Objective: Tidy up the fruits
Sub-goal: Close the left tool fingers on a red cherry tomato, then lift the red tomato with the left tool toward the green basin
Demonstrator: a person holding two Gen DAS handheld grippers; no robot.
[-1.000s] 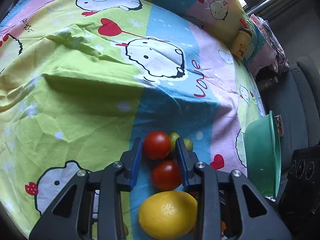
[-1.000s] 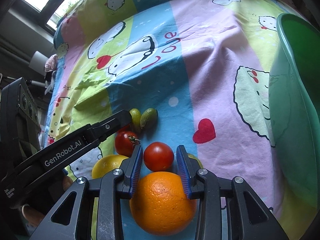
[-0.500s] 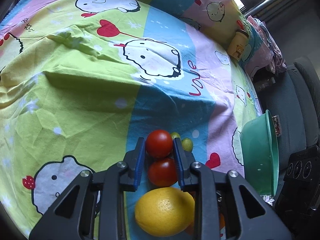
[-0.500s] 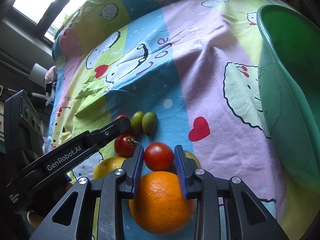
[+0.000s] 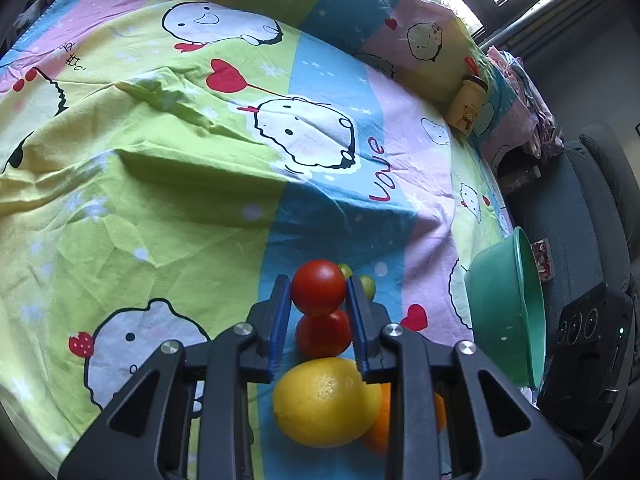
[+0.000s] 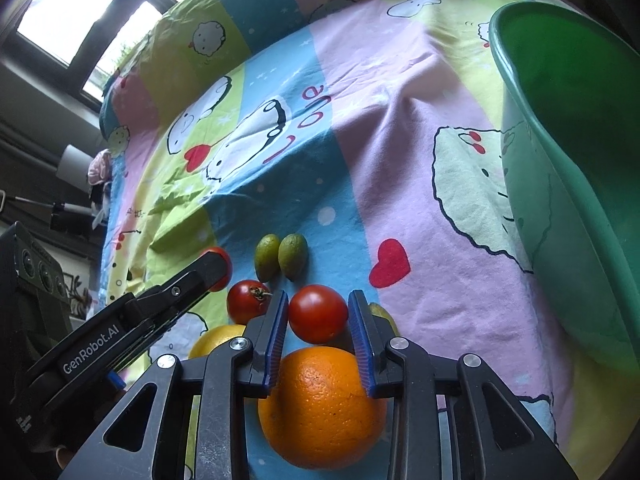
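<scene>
In the left wrist view my left gripper (image 5: 318, 284) is shut on a red tomato (image 5: 318, 288). Behind it on the bedsheet lie a second tomato (image 5: 323, 334), a lemon (image 5: 326, 396) and a partly hidden orange (image 5: 380, 420). In the right wrist view my right gripper (image 6: 319, 296) is shut on another tomato (image 6: 318, 318), just beyond the orange (image 6: 324, 404). Left of it lie a stemmed tomato (image 6: 248, 300), two limes (image 6: 280, 256) and the lemon (image 6: 218, 338). The left gripper (image 6: 214, 268) reaches in from the left with its tomato at the tip.
A green plastic bowl (image 6: 560, 168) sits on the sheet at the right, also seen at the bed's right edge as the bowl (image 5: 504, 308). A small yellow cup (image 5: 466, 106) stands far back. A dark chair (image 5: 592, 208) is beside the bed.
Both grippers' jaws have narrowed until their pads press on the tomatoes. Neither hand has shifted much.
</scene>
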